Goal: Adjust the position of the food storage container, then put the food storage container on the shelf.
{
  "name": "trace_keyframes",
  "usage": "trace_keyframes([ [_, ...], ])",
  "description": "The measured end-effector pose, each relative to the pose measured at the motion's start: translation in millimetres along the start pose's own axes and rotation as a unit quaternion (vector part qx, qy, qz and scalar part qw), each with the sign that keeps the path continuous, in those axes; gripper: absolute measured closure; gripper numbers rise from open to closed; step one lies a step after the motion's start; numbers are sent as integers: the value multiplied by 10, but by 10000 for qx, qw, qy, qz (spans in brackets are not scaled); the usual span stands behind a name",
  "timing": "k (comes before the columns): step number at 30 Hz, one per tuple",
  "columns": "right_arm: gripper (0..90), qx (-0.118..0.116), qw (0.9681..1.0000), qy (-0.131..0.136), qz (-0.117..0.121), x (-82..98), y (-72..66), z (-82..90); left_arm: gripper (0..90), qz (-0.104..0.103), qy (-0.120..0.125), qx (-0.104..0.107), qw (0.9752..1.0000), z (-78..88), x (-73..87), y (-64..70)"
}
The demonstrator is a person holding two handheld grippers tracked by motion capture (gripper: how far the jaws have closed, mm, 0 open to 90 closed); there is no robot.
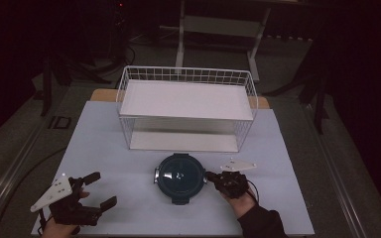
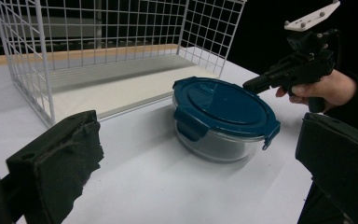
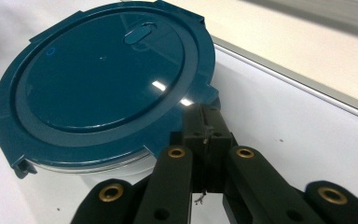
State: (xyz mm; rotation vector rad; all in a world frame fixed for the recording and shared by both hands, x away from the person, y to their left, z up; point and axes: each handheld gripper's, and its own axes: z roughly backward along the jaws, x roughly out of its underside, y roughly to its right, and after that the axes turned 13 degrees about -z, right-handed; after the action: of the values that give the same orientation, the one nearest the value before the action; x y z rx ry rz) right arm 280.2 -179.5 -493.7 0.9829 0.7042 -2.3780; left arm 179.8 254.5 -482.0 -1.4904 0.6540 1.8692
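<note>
Worktop [image 1: 109, 148] space lies between the wide-open, empty jaws of the left claw [image 1: 99, 189]. Ahead and to its right stands the glass container [image 1: 179, 177] with a blue lid [image 2: 223, 106]. Right claw [image 1: 210, 176], jaws pressed together and holding nothing, has its tip at the lid's right-hand latch; beyond stands the wire basket [image 1: 186, 74].

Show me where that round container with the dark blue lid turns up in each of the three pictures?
High view: the container sits at lower centre, in front of the wire basket.
Left gripper view: right of centre, with the basket behind it.
Right gripper view: its lid takes up the upper left.
Shared landmark: the right gripper, closed at the lid's edge.
</note>
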Motion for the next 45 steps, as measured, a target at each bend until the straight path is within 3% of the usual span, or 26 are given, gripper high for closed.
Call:
trace_keyframes([
  [10,900,-106,9999,-2,26,-38,-84,-98,3,1,-2,17,10000,-1,1,1],
  [12,900,-139,9999,9,-68,-38,-72,-100,3,8,2,8,10000,3,1,0],
  [14,900,-37,10000,39,-6,-29,-79,-90,3,16,12,8,10000,4,2,-1],
  [20,850,-104,9995,279,-102,-43,-33,30,3,30,0,21,10000,0,3,0],
  [25,671,-354,9979,543,32,-84,-68,169,3,-11,-54,44,10000,-23,-30,25],
  [27,553,-452,9967,676,65,-102,-98,222,3,-24,-59,79,9999,-33,-59,45],
  [28,553,-452,9967,676,65,-102,-98,222,3,-24,-59,79,9999,-33,-59,45],
  [29,414,-559,9950,822,90,-116,-127,272,3,-73,-71,102,9999,-45,-98,71],
  [30,414,-559,9950,822,90,-116,-127,272,3,-73,-71,102,9999,-45,-98,71],
  [31,296,-739,9930,908,142,-131,-155,318,3,-76,-92,129,9998,-54,-123,85],
  [33,161,-743,9919,974,333,-135,-195,340,3,-120,-164,192,9996,-83,-180,111],
  [35,134,-905,9893,1081,385,-151,-208,364,3,-126,-213,244,9994,-107,-224,119],
  [37,111,-914,9875,1172,526,-173,-219,390,3,-117,-240,314,9992,-130,-271,122],
  [41,111,-812,9854,1352,648,-216,-238,448,3,-129,-285,355,9989,-165,-351,121],
  [42,111,-714,9833,1503,732,-243,-256,495,3,-143,-339,333,9988,-196,-404,112],
  [45,111,-526,9813,1648,848,-254,-268,529,3,-100,-355,333,9988,-237,-459,100],
])
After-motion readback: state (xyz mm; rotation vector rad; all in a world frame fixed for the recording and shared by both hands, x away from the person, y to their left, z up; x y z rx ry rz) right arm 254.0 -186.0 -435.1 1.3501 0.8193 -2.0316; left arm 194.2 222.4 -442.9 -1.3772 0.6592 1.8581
